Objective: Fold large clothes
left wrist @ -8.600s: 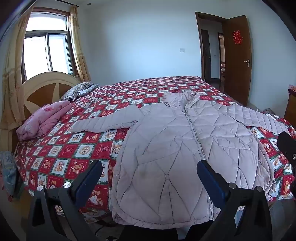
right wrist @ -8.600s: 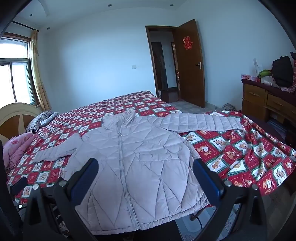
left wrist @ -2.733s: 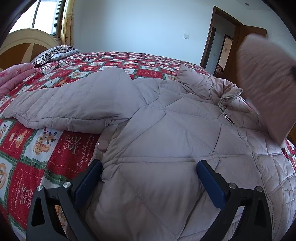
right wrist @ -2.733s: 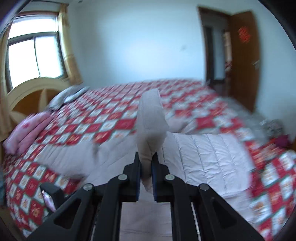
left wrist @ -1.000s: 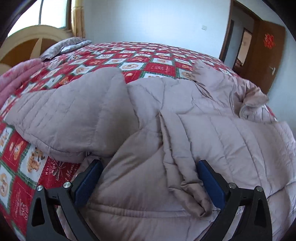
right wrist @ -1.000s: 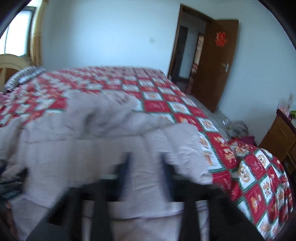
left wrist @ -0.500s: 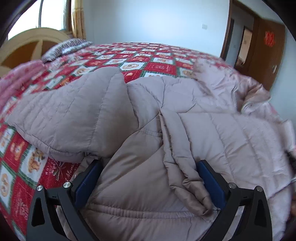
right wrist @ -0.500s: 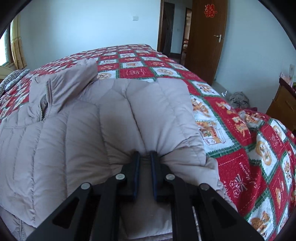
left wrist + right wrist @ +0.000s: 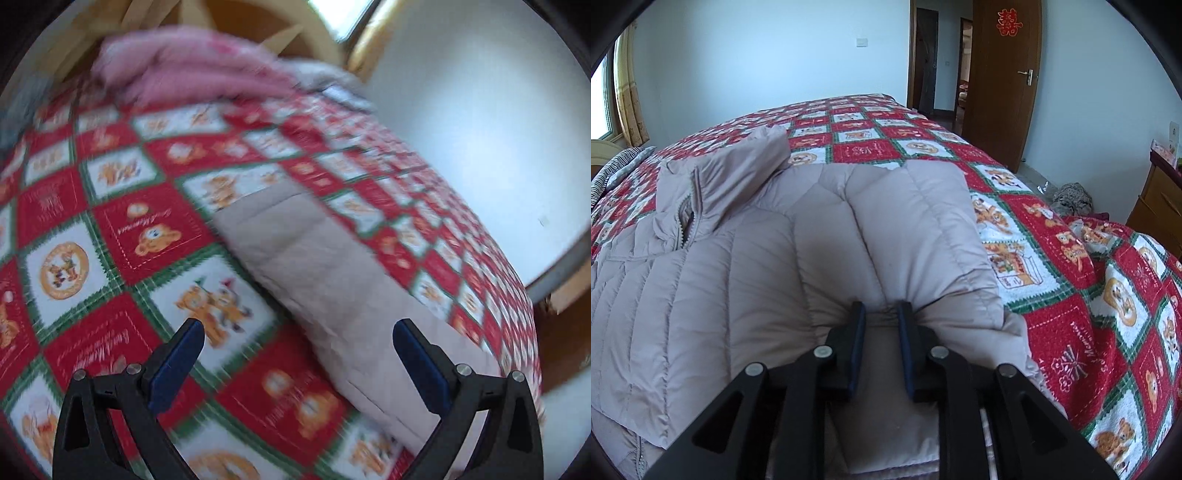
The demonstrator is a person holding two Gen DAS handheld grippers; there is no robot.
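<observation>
We saw the bed [image 9: 1071, 325] covered by a red, white and green checked quilt with bear prints, a brown door [image 9: 1001, 81] standing open past its far corner and a wooden dresser [image 9: 1156, 199] off its right edge, with a small dark heap on the floor [image 9: 1071, 195] between the two. In the left wrist view, which was blurred, a pink folded blanket [image 9: 192, 70] lay at the head of the bed against the wooden headboard [image 9: 258, 22]. Nothing stood between either tool and the garment. The beige quilted jacket [image 9: 713, 280] lay spread on the bed toward its near edge, collar and zip turned to the left, and its right sleeve [image 9: 905, 229] was folded across the body. Our right gripper [image 9: 881, 314] had its jaws clenched on a pinch of that folded sleeve's padded fabric, which bulged up on both sides of the blue pads. Our left gripper [image 9: 297, 336] hung above the quilt with its jaws released and wide apart, gripping nothing; the jacket's other sleeve [image 9: 325, 280] ran flat along the bed from beyond the jaws back toward the right-hand finger [image 9: 417, 358], passing under it, while the left-hand finger stood over bare quilt.
</observation>
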